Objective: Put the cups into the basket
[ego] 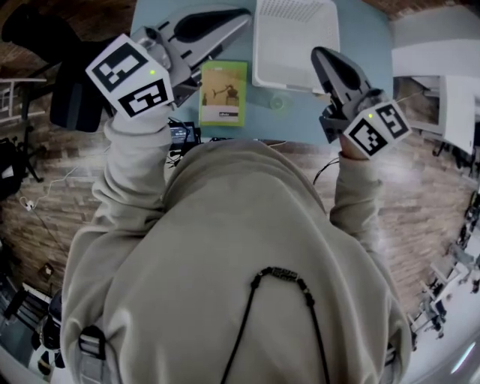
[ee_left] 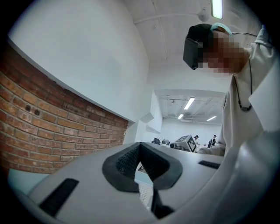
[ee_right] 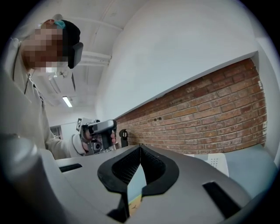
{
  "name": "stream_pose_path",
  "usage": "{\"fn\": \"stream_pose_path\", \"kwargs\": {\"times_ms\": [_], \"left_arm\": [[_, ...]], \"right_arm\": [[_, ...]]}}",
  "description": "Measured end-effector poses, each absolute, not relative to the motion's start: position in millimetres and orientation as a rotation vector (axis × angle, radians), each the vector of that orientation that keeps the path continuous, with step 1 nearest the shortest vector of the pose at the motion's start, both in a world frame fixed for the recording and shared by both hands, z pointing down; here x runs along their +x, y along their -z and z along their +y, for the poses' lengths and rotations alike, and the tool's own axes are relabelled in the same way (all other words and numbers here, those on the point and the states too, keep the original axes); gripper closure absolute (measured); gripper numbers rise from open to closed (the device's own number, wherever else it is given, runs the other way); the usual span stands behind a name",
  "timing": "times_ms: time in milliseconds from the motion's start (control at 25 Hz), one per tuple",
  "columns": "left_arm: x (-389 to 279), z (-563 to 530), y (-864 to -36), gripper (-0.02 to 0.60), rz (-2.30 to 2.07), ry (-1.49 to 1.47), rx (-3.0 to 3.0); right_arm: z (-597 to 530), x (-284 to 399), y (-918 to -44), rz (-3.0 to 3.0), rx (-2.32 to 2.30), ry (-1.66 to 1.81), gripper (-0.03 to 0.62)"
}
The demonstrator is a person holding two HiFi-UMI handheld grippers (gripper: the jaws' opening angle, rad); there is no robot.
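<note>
A white perforated basket (ego: 296, 41) stands on the light blue table (ego: 360, 105) at the back. Just in front of it is a small clear round thing (ego: 279, 103), possibly a cup; it is too faint to be sure. My left gripper (ego: 246, 13) is held level over the table's left part and points right, toward the basket's left side. Its jaws (ee_left: 140, 144) meet at the tips with nothing between them. My right gripper (ego: 316, 52) is next to the basket's right side, also shut and empty (ee_right: 140, 146). The two grippers face each other.
A green booklet (ego: 223, 92) lies on the table left of the basket. A brick wall (ee_right: 210, 113) runs behind the table. White furniture (ego: 439, 82) stands to the right, and dark gear and cables (ego: 184, 135) sit at the table's near edge.
</note>
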State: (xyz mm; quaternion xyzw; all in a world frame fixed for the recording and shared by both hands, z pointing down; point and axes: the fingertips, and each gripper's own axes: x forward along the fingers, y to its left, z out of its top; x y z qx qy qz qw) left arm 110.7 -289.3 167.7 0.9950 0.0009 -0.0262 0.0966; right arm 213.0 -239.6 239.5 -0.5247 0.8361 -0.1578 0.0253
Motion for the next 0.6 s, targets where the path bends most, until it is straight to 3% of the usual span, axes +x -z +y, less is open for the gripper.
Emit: {"fn": "stream_pose_path", "kwargs": {"times_ms": [600], "left_arm": [[99, -288, -192, 0.583, -0.046, 0.067, 2.884]], "right_arm": [[-221, 218, -263, 2.587, -1.659, 0.572, 0.580]]}}
